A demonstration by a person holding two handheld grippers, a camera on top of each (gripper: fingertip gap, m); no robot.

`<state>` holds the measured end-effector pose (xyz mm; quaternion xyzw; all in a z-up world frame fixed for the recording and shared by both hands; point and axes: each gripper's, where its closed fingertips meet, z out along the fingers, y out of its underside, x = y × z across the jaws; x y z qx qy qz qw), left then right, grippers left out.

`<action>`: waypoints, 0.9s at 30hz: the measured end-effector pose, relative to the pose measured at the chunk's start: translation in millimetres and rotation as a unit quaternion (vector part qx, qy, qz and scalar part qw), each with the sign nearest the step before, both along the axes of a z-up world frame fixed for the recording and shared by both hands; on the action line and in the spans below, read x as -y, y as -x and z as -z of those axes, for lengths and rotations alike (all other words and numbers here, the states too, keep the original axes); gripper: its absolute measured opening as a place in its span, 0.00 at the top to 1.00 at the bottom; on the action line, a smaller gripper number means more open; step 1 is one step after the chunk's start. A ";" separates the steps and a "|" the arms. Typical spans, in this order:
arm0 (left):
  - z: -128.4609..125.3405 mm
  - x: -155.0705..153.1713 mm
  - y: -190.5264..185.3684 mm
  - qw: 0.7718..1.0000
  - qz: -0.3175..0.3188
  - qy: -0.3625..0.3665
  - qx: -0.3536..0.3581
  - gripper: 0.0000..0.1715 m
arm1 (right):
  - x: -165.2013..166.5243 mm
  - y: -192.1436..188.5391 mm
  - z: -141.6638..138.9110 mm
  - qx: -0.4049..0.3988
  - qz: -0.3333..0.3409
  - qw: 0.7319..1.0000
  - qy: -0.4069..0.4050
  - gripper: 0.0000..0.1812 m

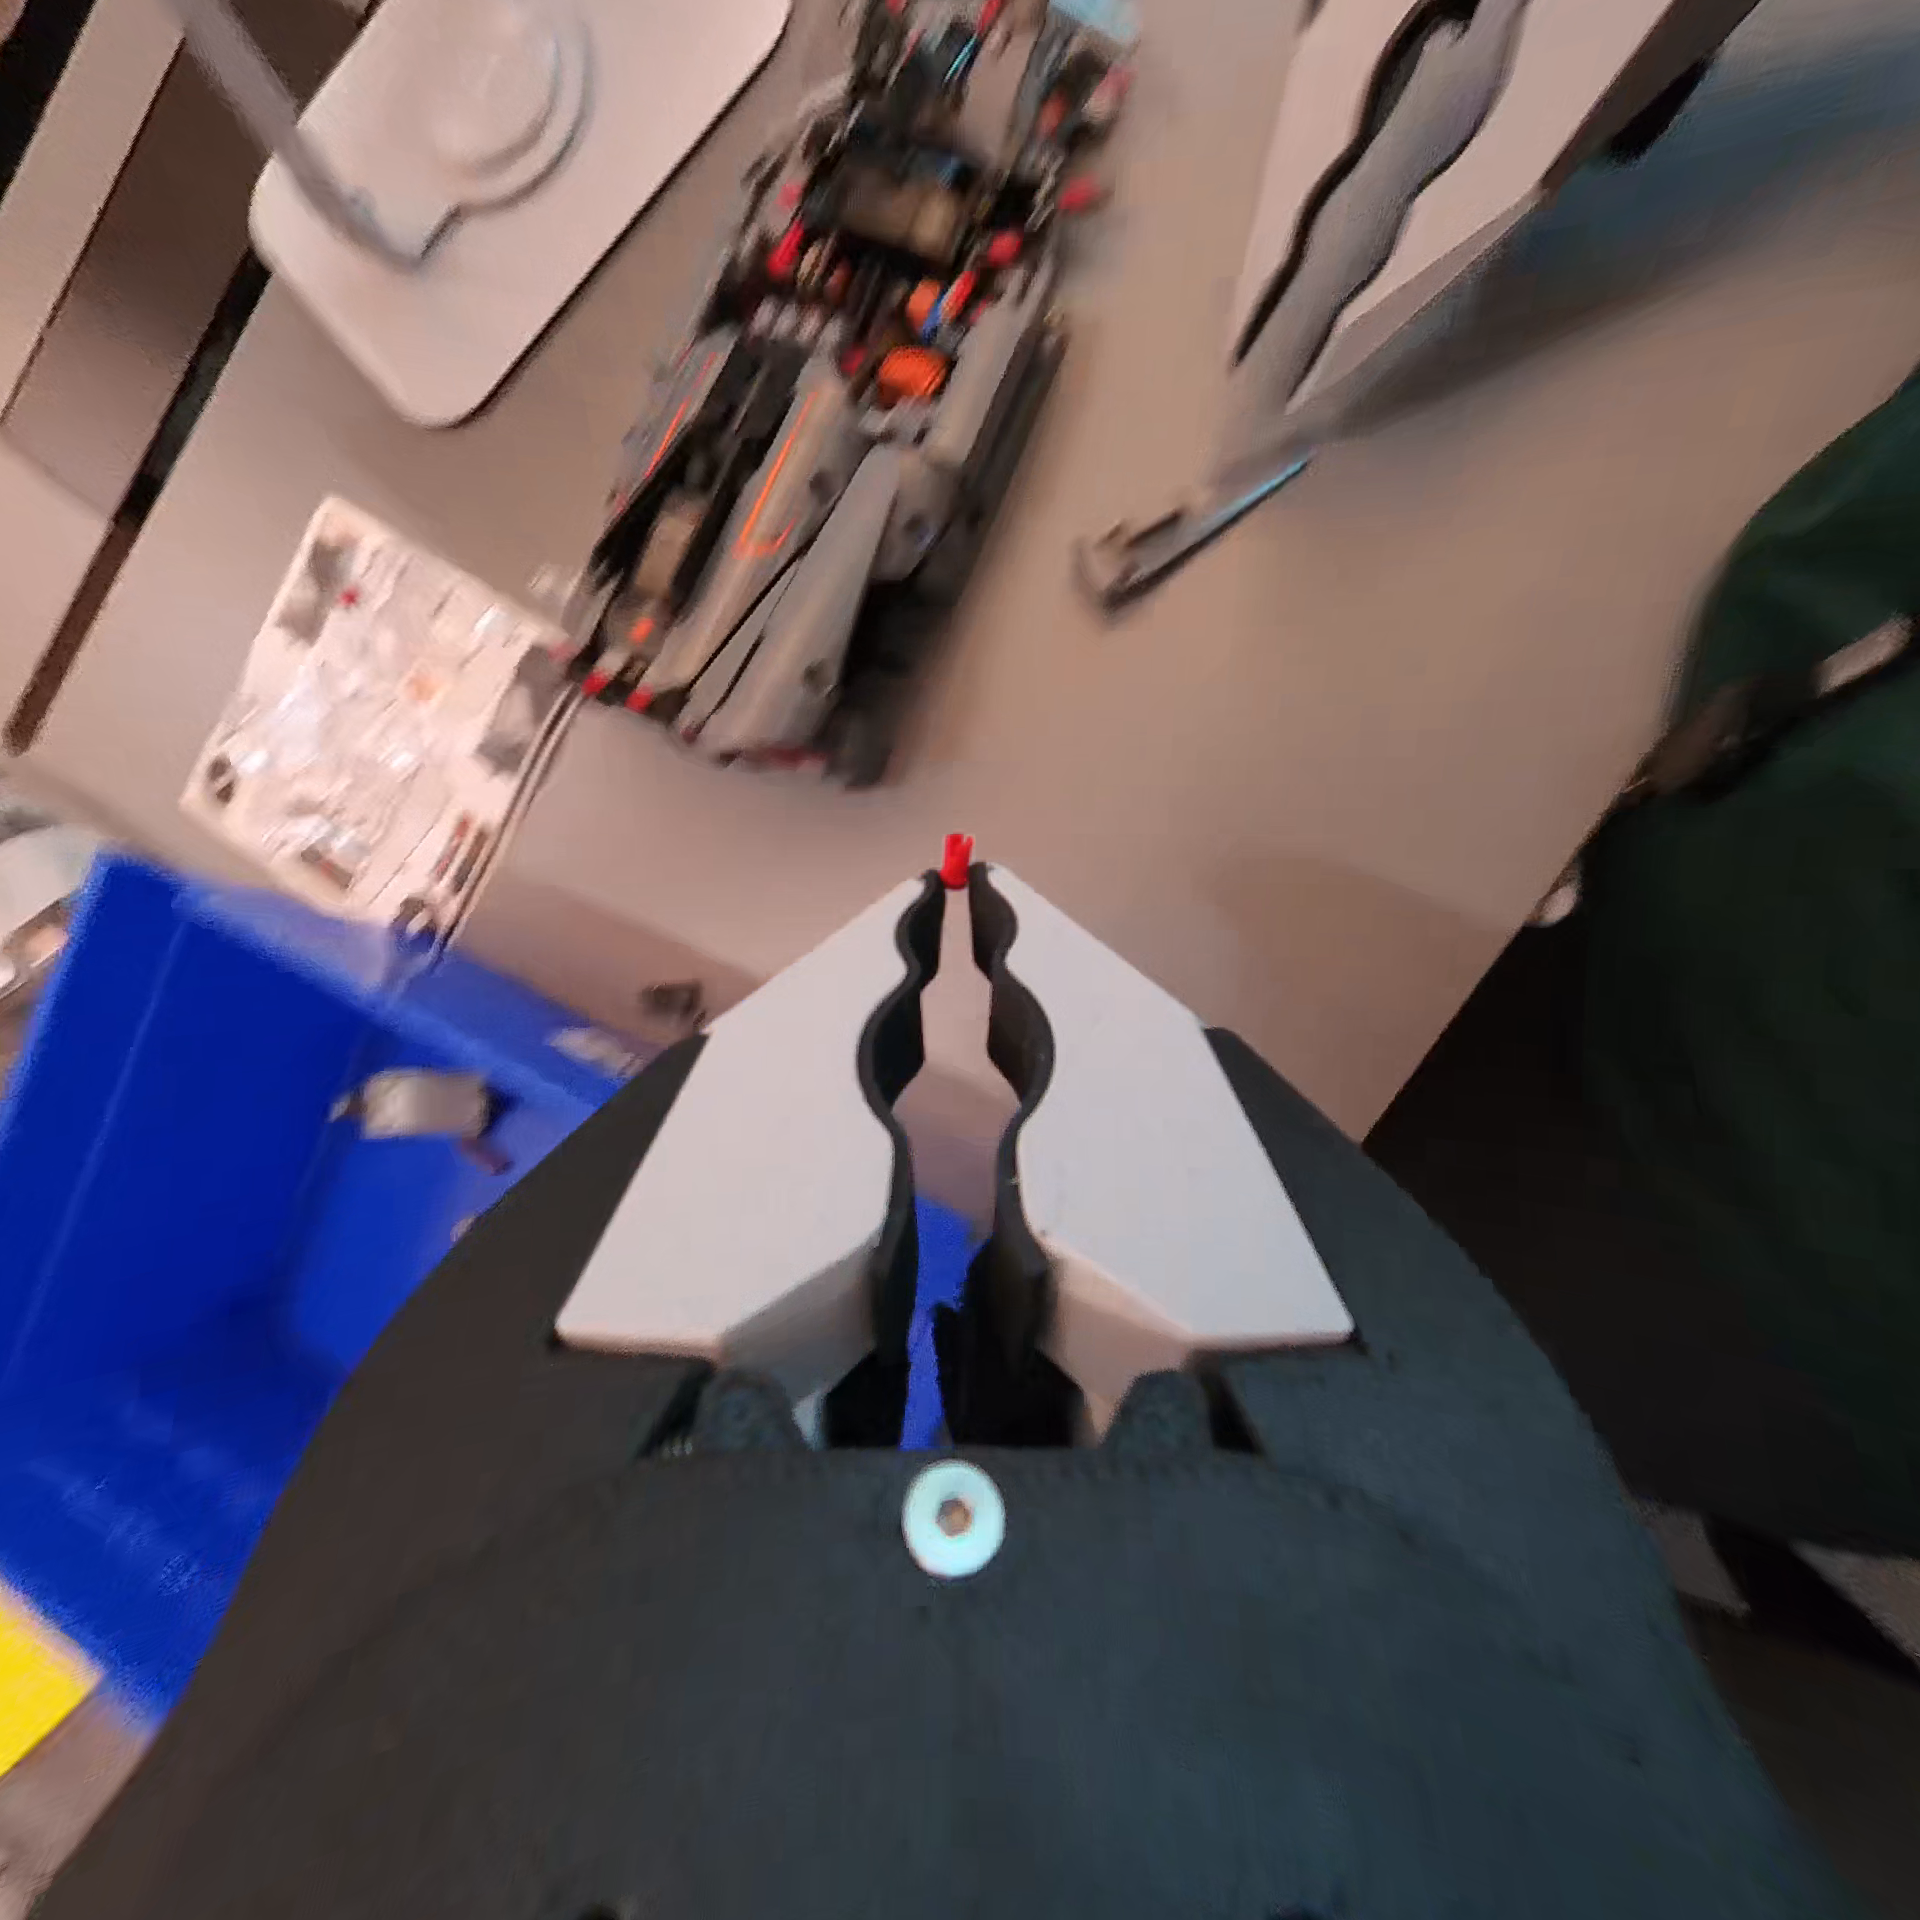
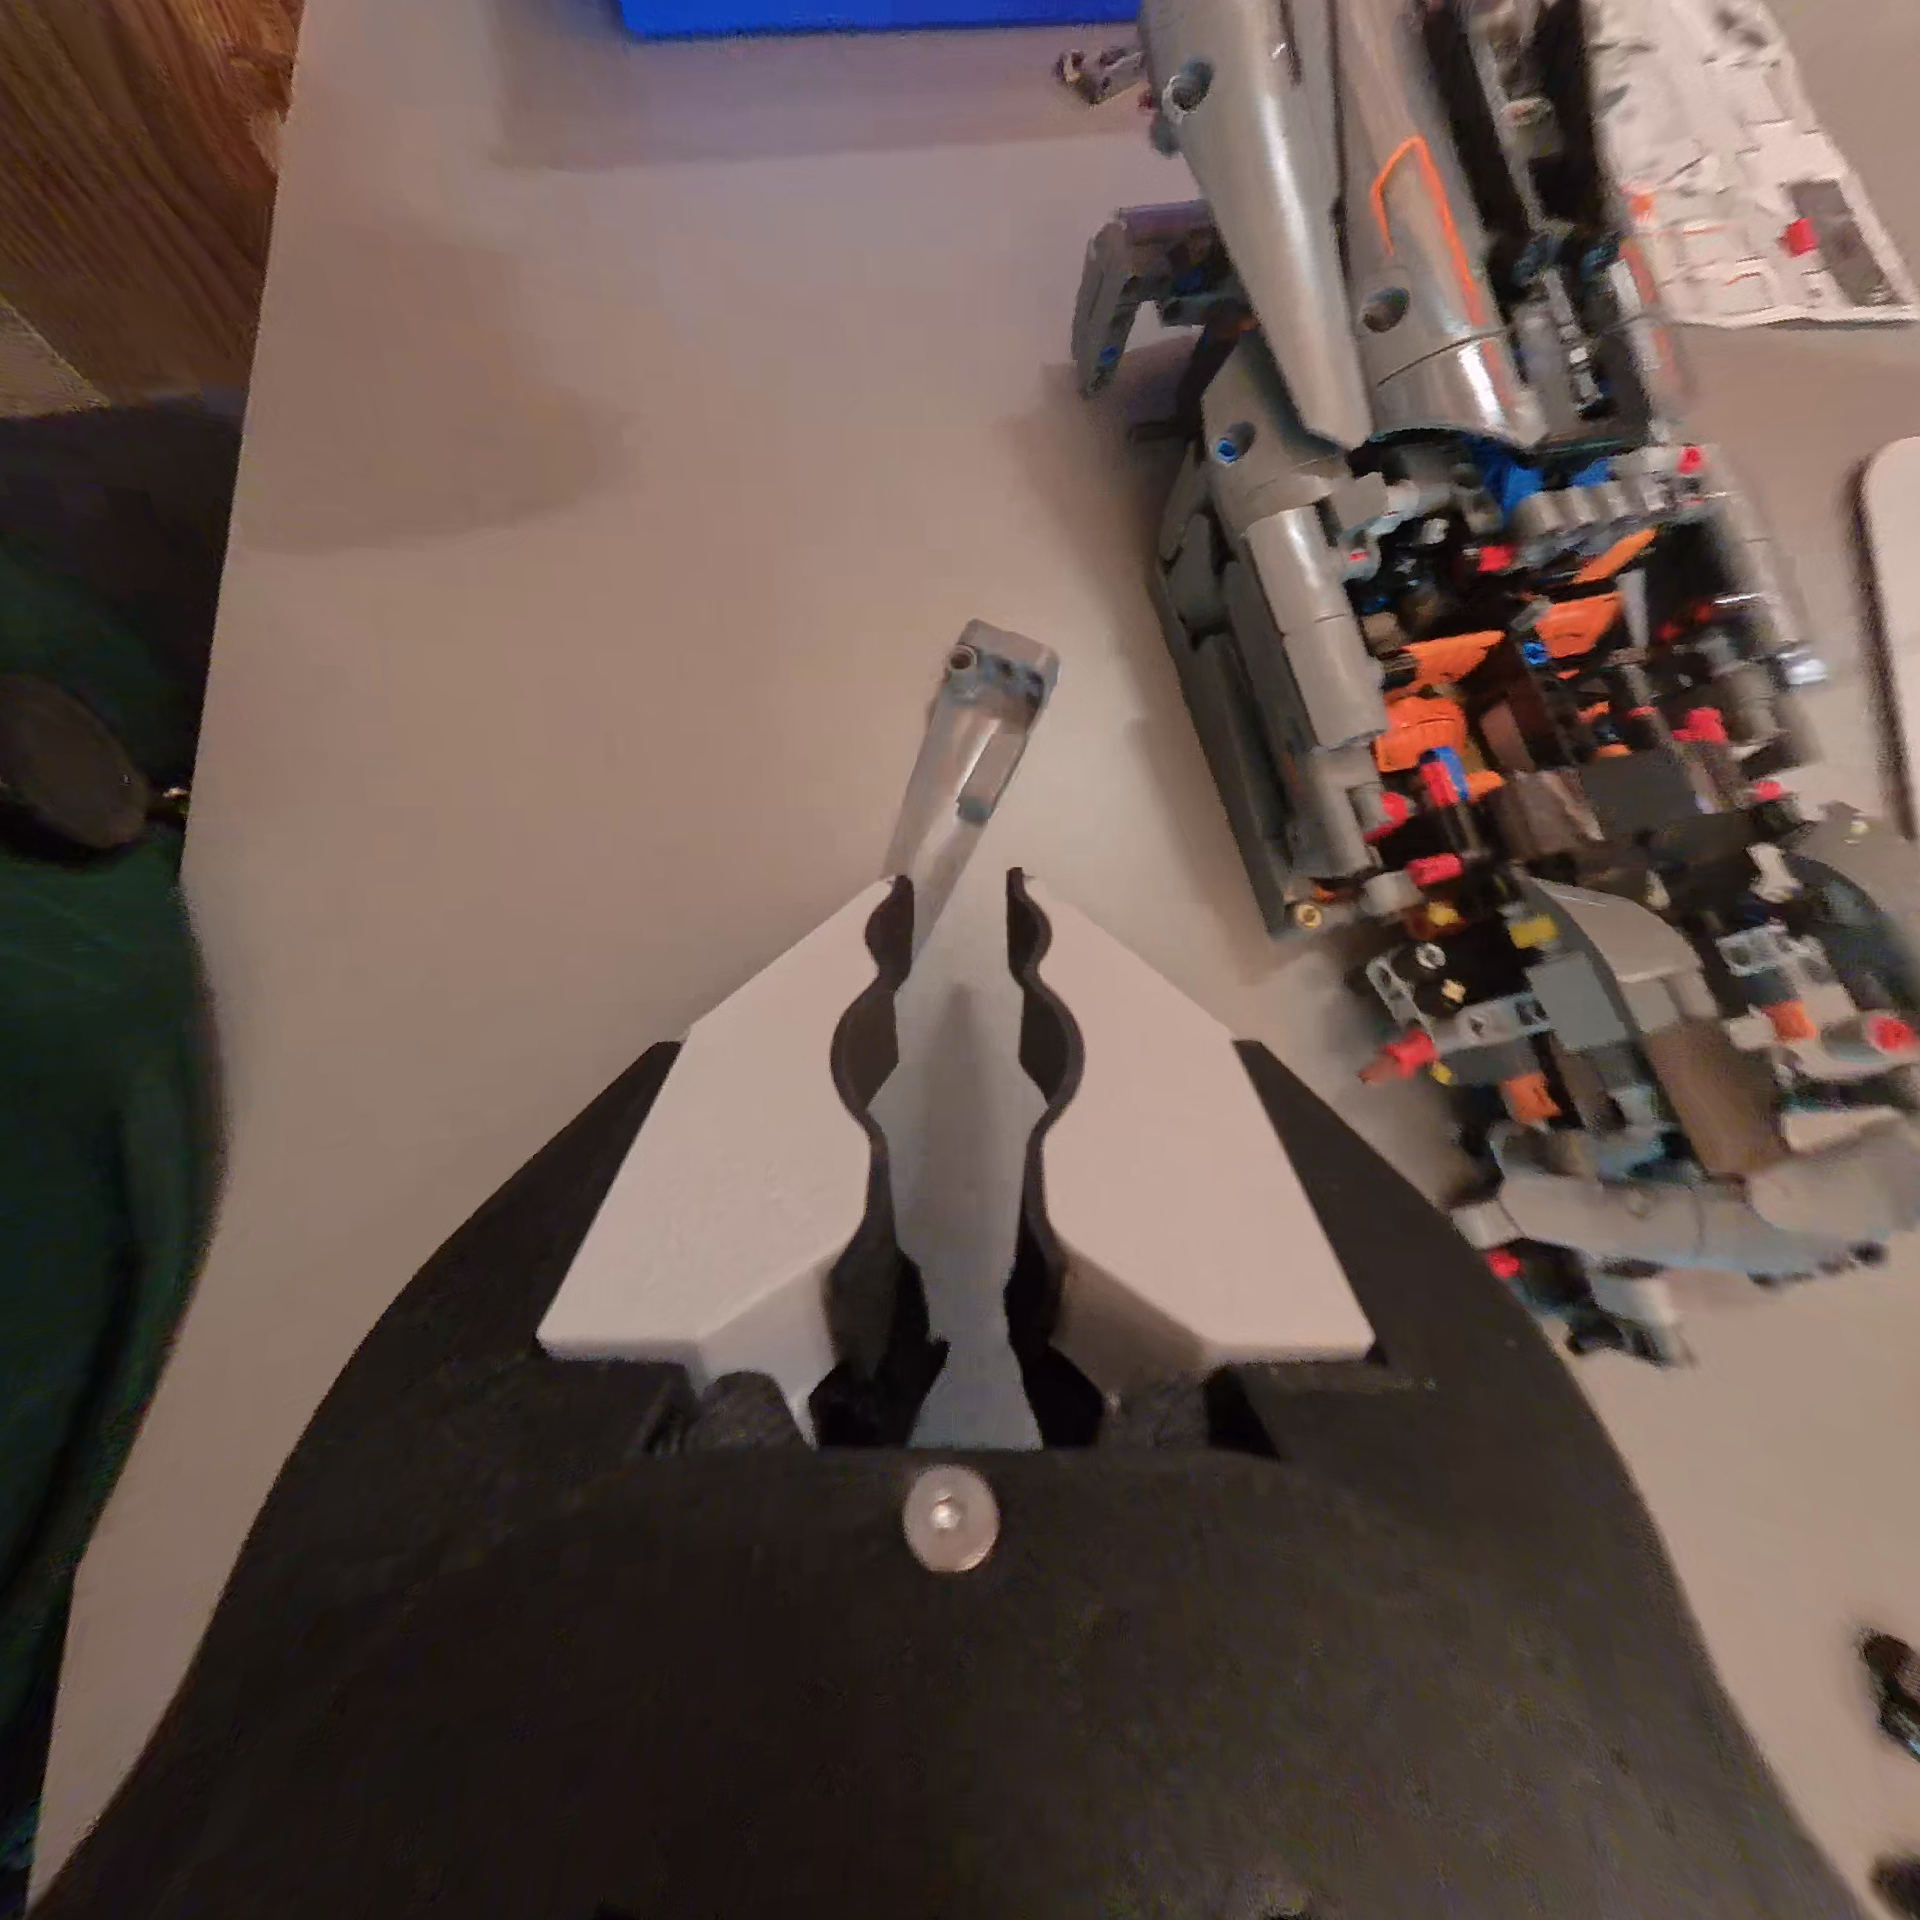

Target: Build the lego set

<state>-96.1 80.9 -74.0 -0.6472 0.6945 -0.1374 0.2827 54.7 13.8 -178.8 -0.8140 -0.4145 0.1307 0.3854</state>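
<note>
My left gripper (image 1: pixel 956 885) is shut on a small red pin (image 1: pixel 956 854), held at the fingertips above the table, short of the big grey, black and orange lego model (image 1: pixel 831 416). My right gripper (image 2: pixel 961 883) is open and low over the table. A long grey panel piece (image 2: pixel 982 738) lies ahead of it, its near end just inside the tips by the left finger. The model (image 2: pixel 1507 623) stands to its right. The right gripper (image 1: pixel 1351 208) and the grey piece (image 1: pixel 1184 540) also show in the left wrist view.
A blue bin (image 1: pixel 208 1143) holding loose parts sits at lower left, with the instruction sheet (image 1: pixel 374 686) behind it and a white board (image 1: pixel 499 187) farther back. A person's green sleeve (image 1: pixel 1787 935) is at right. A small grey sub-assembly (image 2: pixel 1143 291) lies beside the model. Spacing between my two grippers at the tips: around 20 cm.
</note>
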 end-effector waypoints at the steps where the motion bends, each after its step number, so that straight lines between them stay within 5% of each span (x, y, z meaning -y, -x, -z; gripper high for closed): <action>1: 2.2 12.0 -12.6 0.999 0.012 0.023 0.023 0.98 | 1.8 -1.8 -6.3 -0.006 0.004 1.000 -0.010 0.91; 9: 19.0 74.9 -98.6 0.960 0.045 0.209 0.180 0.98 | 12.9 23.6 -75.0 -0.072 0.006 0.986 -0.153 0.92; 17: -7.1 82.6 -133.0 0.848 0.010 0.394 0.353 0.98 | 14.6 26.9 -106.1 -0.013 0.052 0.956 -0.289 0.92; 25: -18.6 89.6 -143.2 0.719 0.009 0.547 0.429 0.98 | 14.4 16.9 -119.3 -0.009 0.090 0.940 -0.330 0.96; 27: -18.7 90.3 -144.2 0.702 0.009 0.564 0.435 0.99 | 16.3 16.4 -118.9 -0.005 0.086 0.939 -0.333 0.95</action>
